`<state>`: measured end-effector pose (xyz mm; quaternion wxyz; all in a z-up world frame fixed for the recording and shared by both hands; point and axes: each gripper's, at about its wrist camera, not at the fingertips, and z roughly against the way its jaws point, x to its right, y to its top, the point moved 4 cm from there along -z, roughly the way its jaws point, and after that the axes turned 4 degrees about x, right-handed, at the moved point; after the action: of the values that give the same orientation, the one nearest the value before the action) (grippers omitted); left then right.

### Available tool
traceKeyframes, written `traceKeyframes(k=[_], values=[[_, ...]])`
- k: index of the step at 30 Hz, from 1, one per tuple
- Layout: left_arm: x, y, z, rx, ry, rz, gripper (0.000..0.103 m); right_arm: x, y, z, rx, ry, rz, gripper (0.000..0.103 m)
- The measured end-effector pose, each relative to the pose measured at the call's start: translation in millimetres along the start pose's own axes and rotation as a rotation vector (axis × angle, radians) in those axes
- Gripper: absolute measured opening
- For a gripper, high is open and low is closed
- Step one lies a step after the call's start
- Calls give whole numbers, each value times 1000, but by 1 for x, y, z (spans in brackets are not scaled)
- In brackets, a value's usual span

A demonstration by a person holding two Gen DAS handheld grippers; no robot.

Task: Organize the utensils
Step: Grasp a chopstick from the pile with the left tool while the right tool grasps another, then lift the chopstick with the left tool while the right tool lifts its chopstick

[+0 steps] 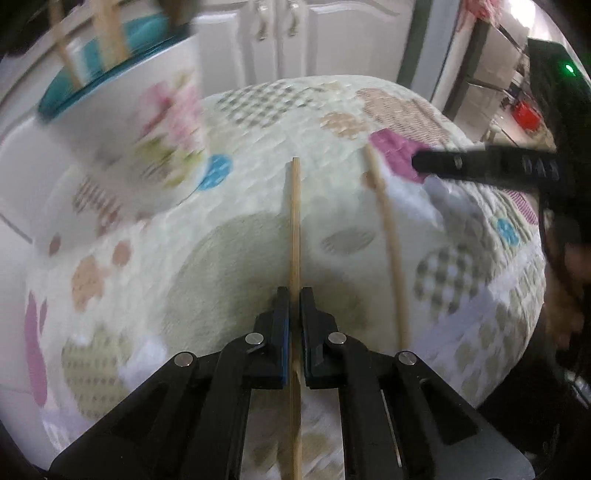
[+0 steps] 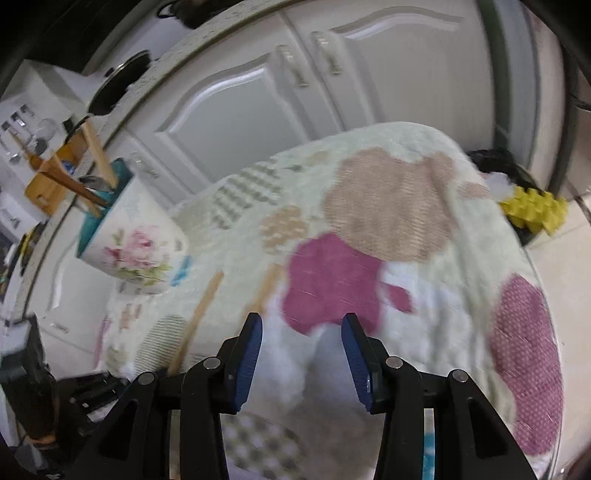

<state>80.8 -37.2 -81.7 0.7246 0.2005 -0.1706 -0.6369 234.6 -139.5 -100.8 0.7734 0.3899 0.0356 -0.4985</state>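
Note:
My left gripper point(image 1: 294, 295) is shut on a wooden chopstick point(image 1: 295, 229) that points straight ahead over the patterned tablecloth point(image 1: 258, 122). A second chopstick point(image 1: 388, 236) lies on the cloth to its right. A white floral cup point(image 1: 140, 140) with a teal rim stands far left and holds wooden utensils point(image 1: 110, 33). My right gripper point(image 2: 302, 325) is open and empty above the cloth; its finger point(image 1: 480, 166) shows at the right in the left wrist view. The right wrist view shows the cup point(image 2: 136, 247), the held chopstick point(image 2: 199, 314) and the other chopstick point(image 2: 266, 288).
White cabinet doors point(image 2: 258, 103) stand behind the table. A yellow object point(image 2: 532, 210) sits past the table's far right edge. A wooden rack point(image 2: 55, 177) and jars are on the counter at the left. The table edge point(image 1: 524, 314) drops off at the right.

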Motion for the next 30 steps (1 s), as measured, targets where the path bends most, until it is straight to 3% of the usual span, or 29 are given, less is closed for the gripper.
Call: traceKeyframes(k=[6,8,9,12,15,18,20,22,24,30], values=[[-25,-18,13,-15,-28,89,5,-29,17,-42,-94,-31,77,41],[-29,-11,11,-23,-49,116,6,-41,22,-54,-123,-40,142,25],[-30,-5,10,-19,-54,118,12,-47,23,-59,-132,-79,205,19],[-27,22,2,16,-43,87,32,-56,21,-65,-148,-134,320,16],[-19,41,-17,-8,-34,70,32,-57,18,-65,-149,-159,356,14],[-2,53,-34,-31,35,-13,32,-50,15,-61,-147,-154,338,10],[2,57,-35,-36,55,-21,29,-42,11,-53,-147,-148,330,9],[3,59,-35,-37,39,-3,12,-36,7,-44,-149,-144,326,8],[7,58,-34,-29,36,-3,6,-29,1,-36,-152,-130,321,7],[19,49,-27,-28,-20,-41,4,-25,-5,-30,-169,-128,336,7]])
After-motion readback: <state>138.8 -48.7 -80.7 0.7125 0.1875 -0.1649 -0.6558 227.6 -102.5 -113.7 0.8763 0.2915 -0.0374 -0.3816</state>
